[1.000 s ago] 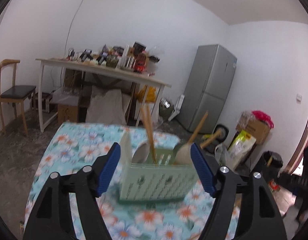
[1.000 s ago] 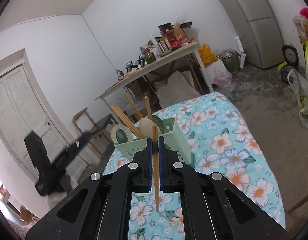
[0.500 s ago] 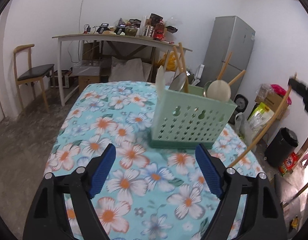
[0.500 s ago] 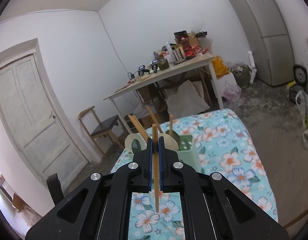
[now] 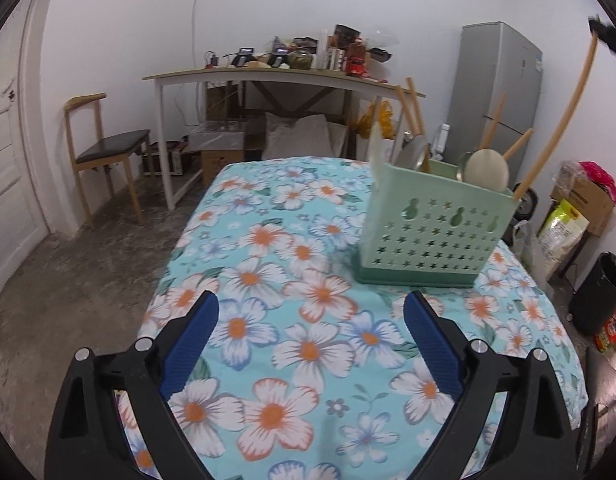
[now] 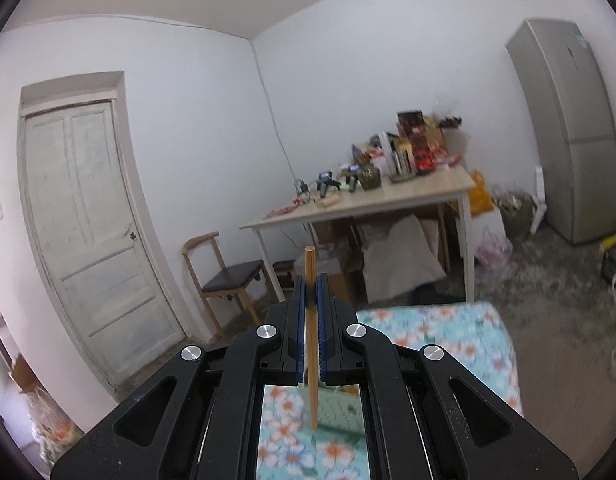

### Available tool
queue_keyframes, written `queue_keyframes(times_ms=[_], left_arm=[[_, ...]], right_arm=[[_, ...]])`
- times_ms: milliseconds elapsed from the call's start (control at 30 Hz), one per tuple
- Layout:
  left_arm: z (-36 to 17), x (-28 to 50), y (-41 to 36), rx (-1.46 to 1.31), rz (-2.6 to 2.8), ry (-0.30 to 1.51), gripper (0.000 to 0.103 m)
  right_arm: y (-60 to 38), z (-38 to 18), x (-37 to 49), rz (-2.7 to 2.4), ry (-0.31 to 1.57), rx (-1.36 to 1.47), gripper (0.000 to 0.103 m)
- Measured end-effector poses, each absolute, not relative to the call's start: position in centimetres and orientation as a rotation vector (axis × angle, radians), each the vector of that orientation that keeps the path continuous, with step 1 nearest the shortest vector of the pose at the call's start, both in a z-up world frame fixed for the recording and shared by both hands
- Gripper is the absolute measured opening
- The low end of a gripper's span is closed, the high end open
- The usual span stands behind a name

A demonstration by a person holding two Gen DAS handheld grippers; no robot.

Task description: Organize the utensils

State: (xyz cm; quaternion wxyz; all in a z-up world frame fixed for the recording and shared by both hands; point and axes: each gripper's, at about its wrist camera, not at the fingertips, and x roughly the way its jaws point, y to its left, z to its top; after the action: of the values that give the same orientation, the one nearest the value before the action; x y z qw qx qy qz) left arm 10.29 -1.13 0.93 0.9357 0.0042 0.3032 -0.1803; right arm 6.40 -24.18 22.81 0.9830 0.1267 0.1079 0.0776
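right gripper clamping chopstick, left gripper spread above tablecloth

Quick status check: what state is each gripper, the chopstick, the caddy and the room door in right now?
left gripper: open, empty, above the tablecloth.
right gripper: shut on the chopstick.
chopstick: clamped, upright.
green utensil caddy: upright on the tablecloth, utensils standing inside.
door: closed.
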Motion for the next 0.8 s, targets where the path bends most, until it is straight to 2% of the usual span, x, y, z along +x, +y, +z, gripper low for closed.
queue_keyframes(times_ms=[333,633,733,800], left_arm=[[0.8,10.4,0.7,0.005,-0.311,0.62,0.096],[1.0,10.2,1.0,0.002,-0.296,0.631,0.097],[1.1,10.2,0.9,-0.007,-0.291,0.641,0.097],[1.2,10.2,0.9,-0.012,-0.29,0.646,0.097]], right_arm=[[-23.3,24.7,11.3,0.149,0.194,0.171,0.004],[-22.3,21.8,15.8,0.08,0.239,0.07,0.004],[-22.3,19.2,17.0,0.051,0.311,0.036,0.005],[-22.8,17.9,16.8,0.054,0.34,0.058,0.014]])
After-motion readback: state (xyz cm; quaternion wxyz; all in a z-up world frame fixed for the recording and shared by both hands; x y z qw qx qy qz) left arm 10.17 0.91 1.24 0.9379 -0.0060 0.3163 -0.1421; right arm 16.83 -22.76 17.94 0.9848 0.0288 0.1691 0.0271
